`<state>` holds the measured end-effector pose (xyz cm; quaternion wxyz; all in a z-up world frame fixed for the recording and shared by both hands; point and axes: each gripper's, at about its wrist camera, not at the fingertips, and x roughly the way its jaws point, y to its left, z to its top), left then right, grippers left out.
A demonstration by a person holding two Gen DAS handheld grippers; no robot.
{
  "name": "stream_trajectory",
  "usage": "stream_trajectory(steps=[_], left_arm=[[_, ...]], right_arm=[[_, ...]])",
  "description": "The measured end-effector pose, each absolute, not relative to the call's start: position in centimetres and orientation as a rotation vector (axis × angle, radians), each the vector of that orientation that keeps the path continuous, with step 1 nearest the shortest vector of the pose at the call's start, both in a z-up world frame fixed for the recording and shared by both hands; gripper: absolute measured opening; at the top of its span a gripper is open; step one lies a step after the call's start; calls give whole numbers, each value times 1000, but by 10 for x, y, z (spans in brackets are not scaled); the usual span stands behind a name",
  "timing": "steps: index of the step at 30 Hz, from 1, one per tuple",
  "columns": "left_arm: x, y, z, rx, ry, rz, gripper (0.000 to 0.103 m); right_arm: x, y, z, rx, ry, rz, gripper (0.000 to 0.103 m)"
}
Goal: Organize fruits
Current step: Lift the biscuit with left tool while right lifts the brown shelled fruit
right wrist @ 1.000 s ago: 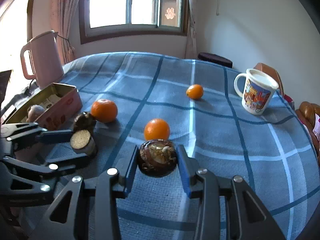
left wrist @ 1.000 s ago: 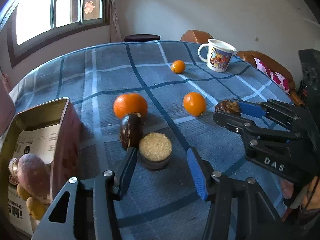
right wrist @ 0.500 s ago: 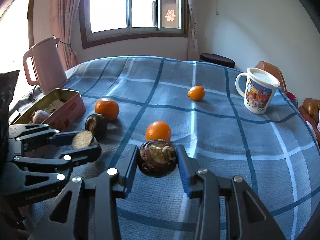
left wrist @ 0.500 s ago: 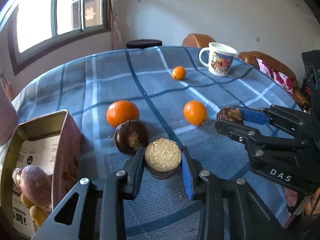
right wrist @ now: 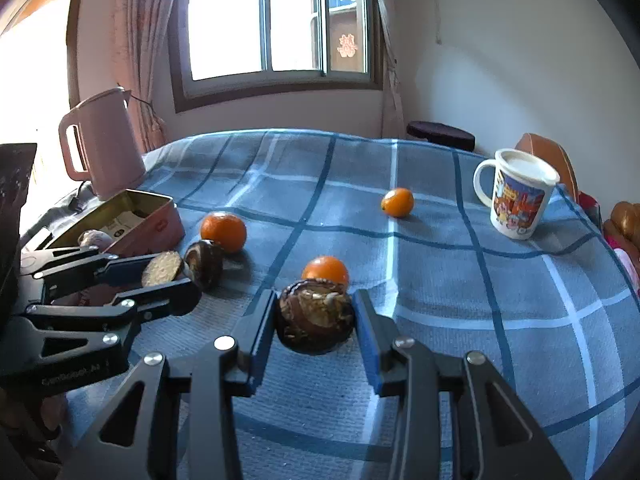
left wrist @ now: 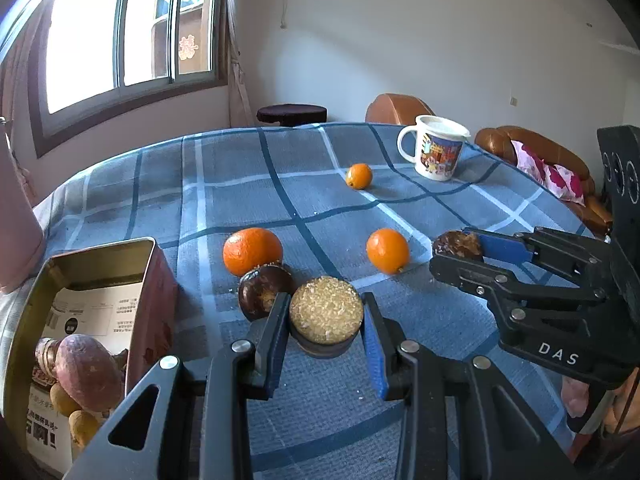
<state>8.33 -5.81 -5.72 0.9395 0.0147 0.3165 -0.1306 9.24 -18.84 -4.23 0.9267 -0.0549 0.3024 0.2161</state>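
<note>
My left gripper (left wrist: pixel 324 300) is shut on a halved dark fruit (left wrist: pixel 326 314) with a pale grainy cut face, held low over the blue checked tablecloth (left wrist: pixel 248 184). A whole dark brown fruit (left wrist: pixel 260 290) lies just left of it, against a large orange (left wrist: pixel 252 250). My right gripper (right wrist: pixel 314 300) is shut on a wrinkled dark brown fruit (right wrist: pixel 314 320); a second orange (right wrist: pixel 326 270) sits right behind it. A small orange (right wrist: pixel 397 202) lies farther back. Each gripper shows in the other's view, the right gripper (left wrist: pixel 456 256) and the left gripper (right wrist: pixel 168 278).
An open metal tin (left wrist: pixel 96 246) at the left holds a purple tuber and several yellow fruits. A printed mug (right wrist: pixel 518 196) stands at the back right and a pink kettle (right wrist: pixel 102 148) at the back left. Brown chairs stand beyond the table's far right edge.
The left jaws closed on the fruit half, which had been resting between them. The dark fruit beside it tipped over against the large orange. The right gripper kept its hold.
</note>
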Motion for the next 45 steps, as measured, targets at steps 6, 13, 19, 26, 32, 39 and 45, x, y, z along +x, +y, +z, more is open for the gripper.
stream_trajectory(steps=[6,13,19,26,32,39,45], left_arm=[[81,-57,-55,23,625,-265,36],[75,-59,-52,36,595,-265,36],[72,-60,-51,50,577,-256,36],[70,-61,-49,59,563,-250,36],[68,-61,-48,60,548,-241,36],[66,-61,-46,57,536,-237,36],[62,-59,-44,51,519,-230,36]], right_arm=[[88,-188,-40,-120,593,450,42],[82,-188,-36,-122,558,459,42],[79,-188,-35,-125,542,460,42],[77,-190,-33,-124,523,460,42],[74,-192,-31,-118,501,461,42],[72,-194,-29,-117,484,461,42],[69,-196,-28,-111,464,462,42]])
